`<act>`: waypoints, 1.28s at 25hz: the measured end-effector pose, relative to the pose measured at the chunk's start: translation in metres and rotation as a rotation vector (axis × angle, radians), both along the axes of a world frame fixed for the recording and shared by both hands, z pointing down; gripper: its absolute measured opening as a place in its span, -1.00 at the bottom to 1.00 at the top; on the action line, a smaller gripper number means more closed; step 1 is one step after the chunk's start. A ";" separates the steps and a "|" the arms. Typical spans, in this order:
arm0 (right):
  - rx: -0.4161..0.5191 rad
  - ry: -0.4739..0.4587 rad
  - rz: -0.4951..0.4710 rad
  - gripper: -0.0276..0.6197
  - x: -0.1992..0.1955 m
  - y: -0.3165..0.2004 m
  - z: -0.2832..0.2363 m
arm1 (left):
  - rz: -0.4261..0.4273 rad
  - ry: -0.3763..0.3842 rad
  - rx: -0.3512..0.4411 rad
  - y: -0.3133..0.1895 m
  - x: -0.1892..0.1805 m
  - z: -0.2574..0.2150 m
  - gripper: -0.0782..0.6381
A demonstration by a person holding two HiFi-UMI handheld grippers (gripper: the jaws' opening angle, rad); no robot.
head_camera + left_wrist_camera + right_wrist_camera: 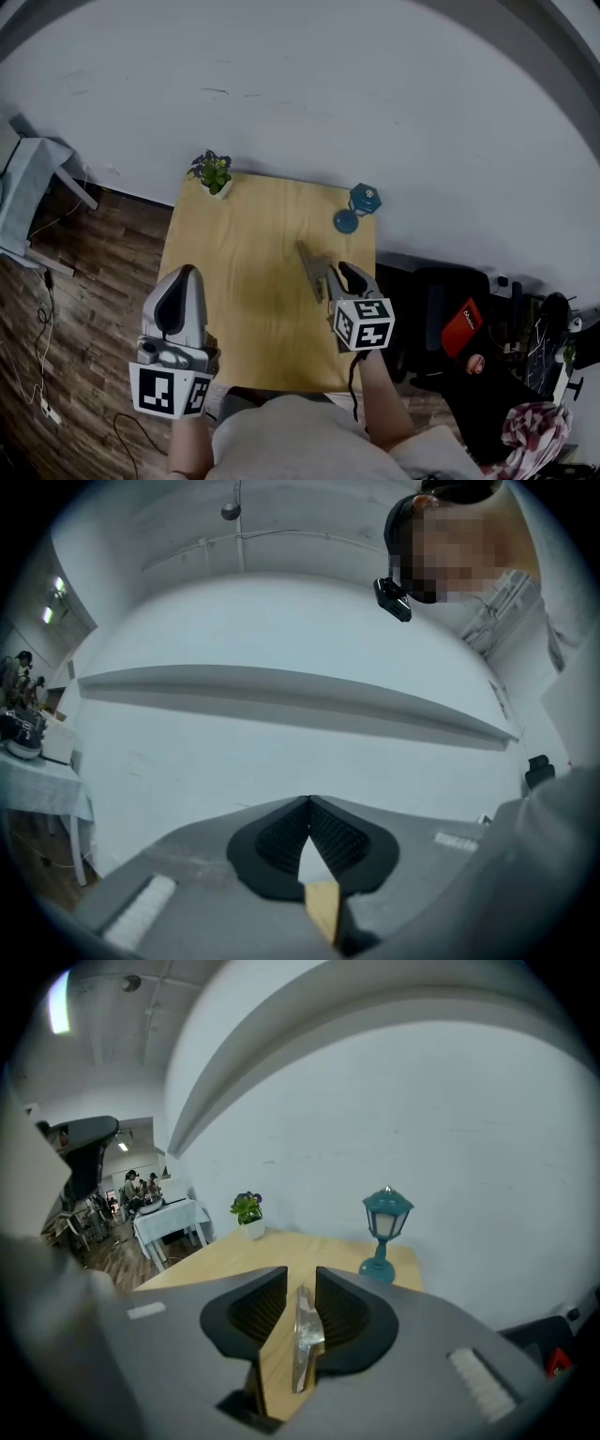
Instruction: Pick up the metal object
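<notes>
A slim, shiny metal object (312,266) lies on the wooden table (239,253), right of the middle. My right gripper (336,275) is lowered around its near end. In the right gripper view the metal object (305,1333) stands on edge between the jaws of the right gripper (300,1281), which is open. Bare table shows between the left pad and the metal, while the right pad lies close beside it. My left gripper (184,273) hovers at the table's front left corner. Seen from the left gripper view, the left gripper (307,803) is shut with nothing in it and points at the white wall.
A small potted plant (213,174) stands at the table's far left corner and a teal lantern lamp (362,205) at its far right edge. Dark furniture with a red item (460,327) crowds the floor on the right. A white-clothed table (171,1219) stands far off.
</notes>
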State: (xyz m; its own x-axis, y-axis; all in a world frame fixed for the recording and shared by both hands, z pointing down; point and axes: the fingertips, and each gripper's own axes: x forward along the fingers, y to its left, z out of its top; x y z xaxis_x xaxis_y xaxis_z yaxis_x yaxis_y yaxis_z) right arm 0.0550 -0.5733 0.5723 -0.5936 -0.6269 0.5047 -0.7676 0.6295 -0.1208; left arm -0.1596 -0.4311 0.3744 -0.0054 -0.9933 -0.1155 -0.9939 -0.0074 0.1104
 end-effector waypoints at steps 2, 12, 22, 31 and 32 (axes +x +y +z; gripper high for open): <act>-0.042 0.012 -0.001 -0.56 0.002 -0.005 0.018 | -0.011 0.001 -0.017 -0.002 0.000 0.005 -0.77; -0.224 0.033 0.032 -0.34 0.015 -0.034 0.096 | -0.087 -0.003 -0.095 0.005 -0.010 0.025 -0.77; -0.319 -0.007 0.007 -0.32 -0.003 -0.041 0.138 | -0.167 -0.004 -0.153 0.021 -0.030 0.041 -0.77; -0.253 -0.058 -0.031 -0.60 -0.019 -0.036 0.129 | -0.189 -0.002 -0.167 0.031 -0.034 0.046 -0.77; -0.241 -0.060 -0.035 -0.61 -0.020 -0.035 0.126 | -0.189 -0.002 -0.165 0.032 -0.034 0.046 -0.77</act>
